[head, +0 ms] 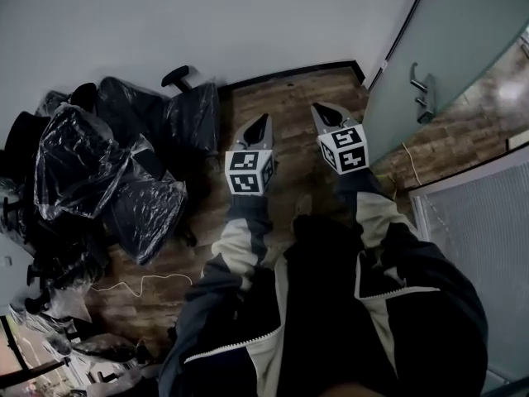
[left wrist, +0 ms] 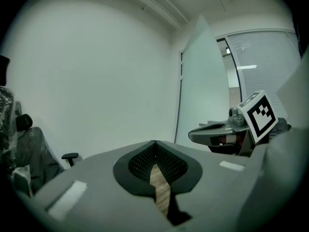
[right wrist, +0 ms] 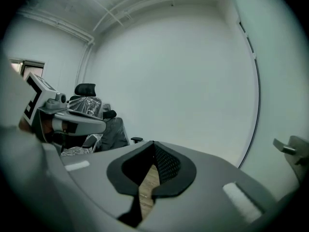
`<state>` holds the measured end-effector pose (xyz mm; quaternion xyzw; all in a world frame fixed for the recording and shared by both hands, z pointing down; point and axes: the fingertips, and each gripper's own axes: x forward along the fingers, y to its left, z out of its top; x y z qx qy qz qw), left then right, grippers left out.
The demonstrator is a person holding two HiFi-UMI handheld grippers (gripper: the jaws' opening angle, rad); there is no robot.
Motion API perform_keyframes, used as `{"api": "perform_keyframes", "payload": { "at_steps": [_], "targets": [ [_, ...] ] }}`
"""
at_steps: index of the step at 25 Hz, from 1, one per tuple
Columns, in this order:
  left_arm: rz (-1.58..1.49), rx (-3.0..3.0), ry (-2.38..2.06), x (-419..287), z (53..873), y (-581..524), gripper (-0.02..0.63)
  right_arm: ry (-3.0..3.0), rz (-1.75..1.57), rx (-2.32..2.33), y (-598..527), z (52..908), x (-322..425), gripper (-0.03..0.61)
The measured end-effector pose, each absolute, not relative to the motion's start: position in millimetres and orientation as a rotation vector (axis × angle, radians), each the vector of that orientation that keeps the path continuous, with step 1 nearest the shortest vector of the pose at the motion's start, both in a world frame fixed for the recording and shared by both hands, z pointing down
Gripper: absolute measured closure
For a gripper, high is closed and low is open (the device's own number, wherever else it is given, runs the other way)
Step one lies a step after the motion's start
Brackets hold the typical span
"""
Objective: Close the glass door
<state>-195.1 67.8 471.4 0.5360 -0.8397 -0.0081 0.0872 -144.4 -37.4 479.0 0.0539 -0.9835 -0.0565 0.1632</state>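
Note:
The frosted glass door (head: 463, 31) stands at the upper right of the head view, its metal handle (head: 423, 92) facing me. Both grippers are held out side by side over the wood floor, left of the door. My left gripper (head: 263, 119) is shut with nothing in it; its tips meet in the left gripper view (left wrist: 154, 142), where the door (left wrist: 203, 81) rises ahead on the right. My right gripper (head: 319, 107) is also shut and empty (right wrist: 153, 142), nearer the door. The handle (right wrist: 289, 149) shows at the right edge of the right gripper view.
Several office chairs wrapped in plastic (head: 124, 172) crowd the left side by the white wall (head: 248, 15). A thin cable (head: 140, 284) lies on the wood floor (head: 289, 98). A ribbed pale panel (head: 488, 230) runs along the right.

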Motion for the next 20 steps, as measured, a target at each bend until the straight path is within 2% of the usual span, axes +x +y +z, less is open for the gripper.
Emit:
{"api": "perform_keyframes", "payload": {
  "at_steps": [5, 9, 14, 20],
  "targets": [
    [0.014, 1.572, -2.514, -272.2, 470.3, 16.0, 0.612, -2.828, -0.142, 0.125, -92.5, 483.0, -227.6, 0.574],
    [0.015, 1.616, -2.491, -312.6, 462.0, -42.6, 0.612, -2.834, -0.151, 0.170, -146.7, 475.5, -265.1, 0.574],
    [0.019, 1.756, -2.393, -332.6, 454.4, -119.4, 0.612, -2.826, -0.112, 0.375, -226.1, 462.3, -268.5, 0.574],
    [0.039, 2.027, -2.148, -315.0, 450.1, -217.5, 0.612, -2.752, -0.055, 0.687, -299.9, 457.8, -234.3, 0.574]
  ]
}}
